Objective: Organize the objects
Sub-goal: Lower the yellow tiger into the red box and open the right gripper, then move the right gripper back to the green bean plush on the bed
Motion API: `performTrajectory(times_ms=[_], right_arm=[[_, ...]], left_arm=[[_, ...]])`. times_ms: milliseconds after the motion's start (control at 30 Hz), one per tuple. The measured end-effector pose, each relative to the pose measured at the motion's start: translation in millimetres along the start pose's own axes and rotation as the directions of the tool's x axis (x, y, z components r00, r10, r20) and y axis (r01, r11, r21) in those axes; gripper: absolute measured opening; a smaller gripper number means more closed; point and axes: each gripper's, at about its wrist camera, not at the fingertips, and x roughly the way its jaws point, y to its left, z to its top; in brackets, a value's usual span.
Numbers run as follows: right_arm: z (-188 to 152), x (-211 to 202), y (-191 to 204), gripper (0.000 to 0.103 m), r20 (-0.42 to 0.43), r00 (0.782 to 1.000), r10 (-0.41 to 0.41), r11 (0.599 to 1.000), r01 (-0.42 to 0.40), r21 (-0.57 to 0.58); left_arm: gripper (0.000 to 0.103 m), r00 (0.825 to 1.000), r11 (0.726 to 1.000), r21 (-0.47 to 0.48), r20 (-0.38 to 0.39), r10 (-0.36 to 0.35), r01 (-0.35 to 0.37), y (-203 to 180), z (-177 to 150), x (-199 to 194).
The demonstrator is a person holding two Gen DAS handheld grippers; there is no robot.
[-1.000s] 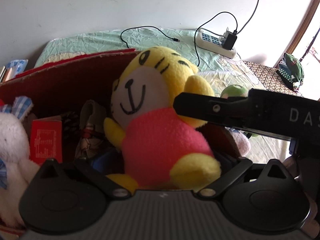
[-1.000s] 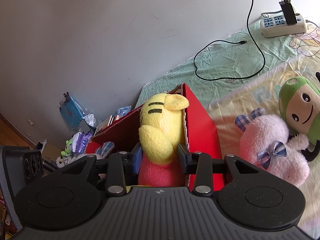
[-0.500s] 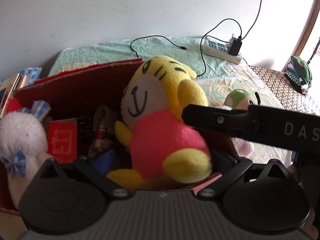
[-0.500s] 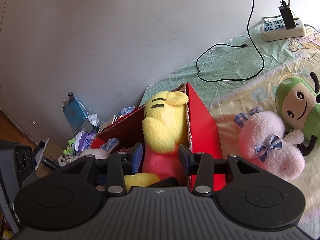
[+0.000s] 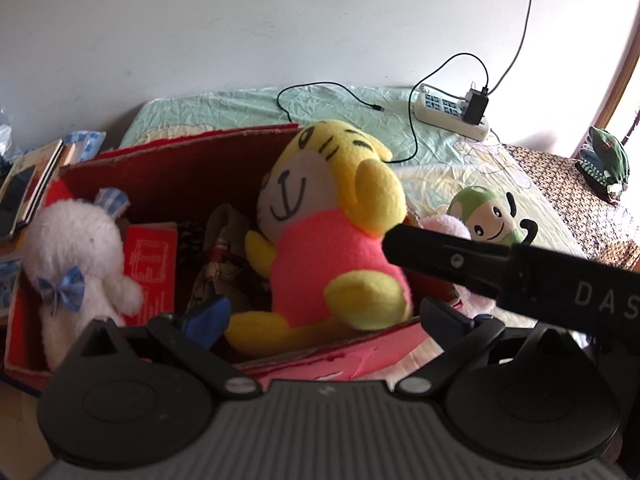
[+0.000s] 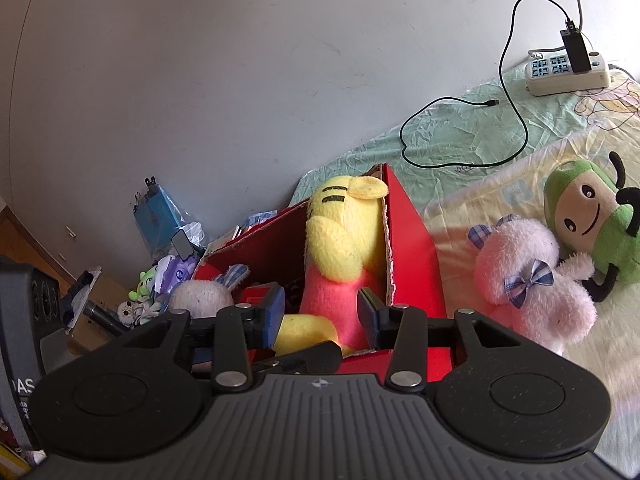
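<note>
The yellow tiger plush [image 6: 340,256] sits inside the red box [image 6: 412,248]; the right gripper [image 6: 320,312] brackets it, jaws parted. Left gripper [image 5: 320,316]: spread wide, empty. Pink bunny [image 6: 532,280] and green plush [image 6: 588,216] remain on the bed [image 6: 500,136].

Daylight, bright overall. In my left wrist view the source sits at far right: wall [image 5: 580,60] blows out to white there, detail gone. Yellow tiger plush [image 5: 332,232] well lit, colours saturated; inside of red box [image 5: 168,184] in shade. Right wrist view is dimmer, greyer; wall [image 6: 200,80] evenly lit, soft shadow under pink plush [image 6: 532,280] on the sheet. Both views: strong fisheye bend at edges, dark vignette in corners. Near gripper bodies soft, slightly out of focus. No motion blur that I see.
</note>
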Motion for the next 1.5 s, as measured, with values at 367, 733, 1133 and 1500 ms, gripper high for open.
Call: performTrajectory(times_ms=[367, 733, 1133, 1500], right_arm=[[-7.5, -6.6, -2.8, 0.045, 0.008, 1.0, -0.003, 1.0, 0.003, 0.015], [-12.8, -8.4, -0.7, 0.045, 0.027, 0.999, -0.018, 1.0, 0.018, 0.001], [-14.0, -14.3, -2.8, 0.045, 0.041, 0.999, -0.004, 1.0, 0.004, 0.015], [-19.2, -32.1, -4.4, 0.045, 0.064, 0.998, 0.016, 1.0, -0.015, -0.021]], left_arm=[[0.1, 1.0, 0.999, -0.018, -0.016, 0.026, -0.026, -4.0, -8.2, -0.1], [0.1, 0.996, 0.996, 0.018, -0.003, 0.085, -0.085, -11.3, -13.0, -1.6], [0.1, 0.995, 0.995, 0.031, 0.017, 0.098, -0.098, -11.2, -16.4, -6.2], [0.1, 0.996, 0.997, 0.049, 0.072, 0.052, -0.056, -17.0, -28.7, -27.5]])
